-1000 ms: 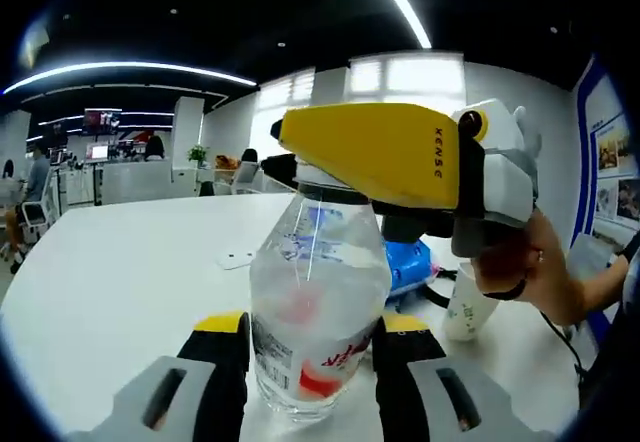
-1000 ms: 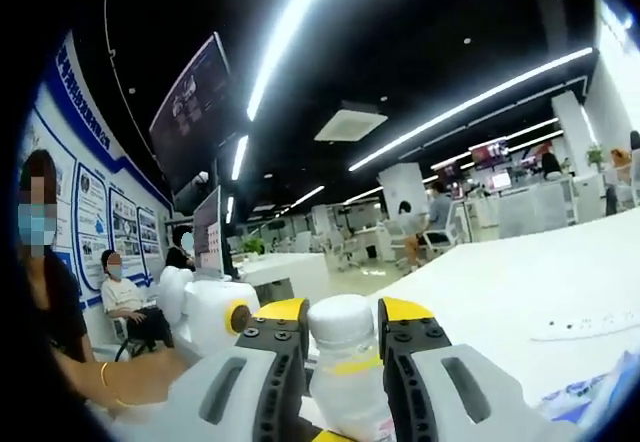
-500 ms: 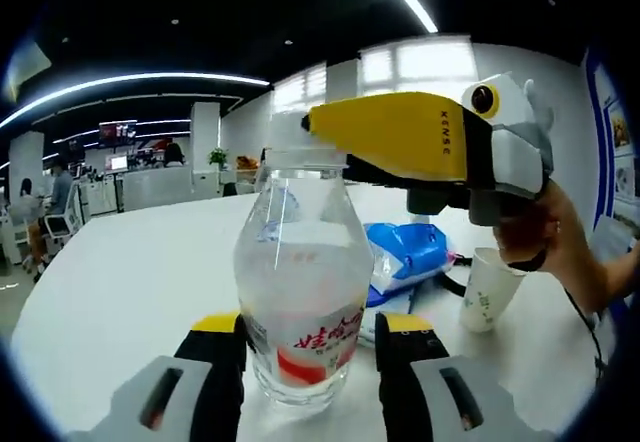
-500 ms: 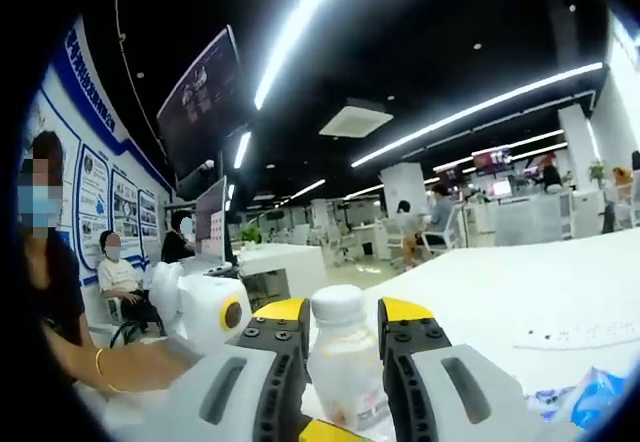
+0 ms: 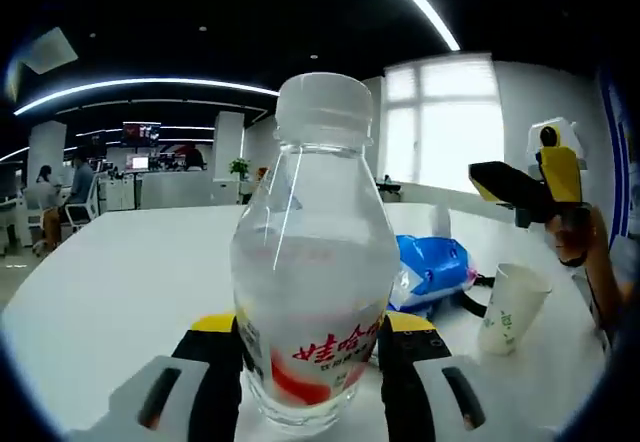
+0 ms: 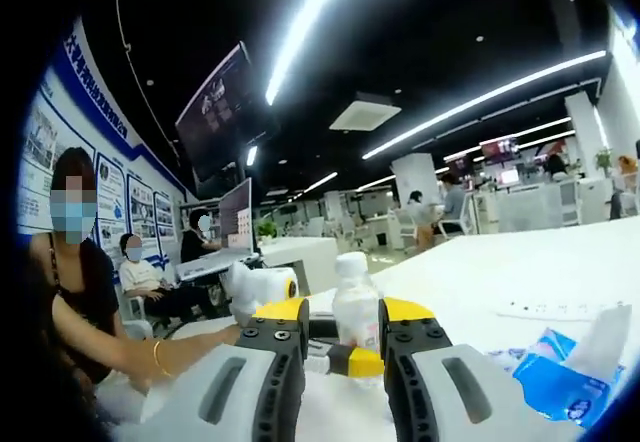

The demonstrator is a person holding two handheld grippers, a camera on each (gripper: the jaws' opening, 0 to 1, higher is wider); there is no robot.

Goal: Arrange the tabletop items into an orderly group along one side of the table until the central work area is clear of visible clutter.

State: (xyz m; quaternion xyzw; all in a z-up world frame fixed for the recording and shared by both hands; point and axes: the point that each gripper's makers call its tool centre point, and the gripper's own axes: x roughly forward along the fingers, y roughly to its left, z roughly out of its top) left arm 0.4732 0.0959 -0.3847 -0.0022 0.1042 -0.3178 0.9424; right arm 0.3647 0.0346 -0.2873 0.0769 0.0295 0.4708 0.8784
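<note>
A clear water bottle (image 5: 312,262) with a white cap and a red-lettered label stands on the white table (image 5: 120,272). My left gripper (image 5: 312,327) is shut on its base, one yellow-tipped jaw on each side. My right gripper (image 5: 497,177) hangs to the right in a hand, well away from the bottle. In the right gripper view that gripper (image 6: 342,312) is open with nothing between its fingers. The bottle (image 6: 355,302) stands farther off, with the left gripper (image 6: 345,358) at its foot.
A blue tissue pack (image 5: 432,267) lies behind the bottle and a tilted paper cup (image 5: 510,307) stands to its right. The tissue pack (image 6: 562,374) and a flat white card (image 6: 540,310) show at the right. A seated person (image 6: 75,292) is at the left.
My right gripper has let go of the bottle's cap and drawn back to the right. The left gripper keeps its hold on the bottle.
</note>
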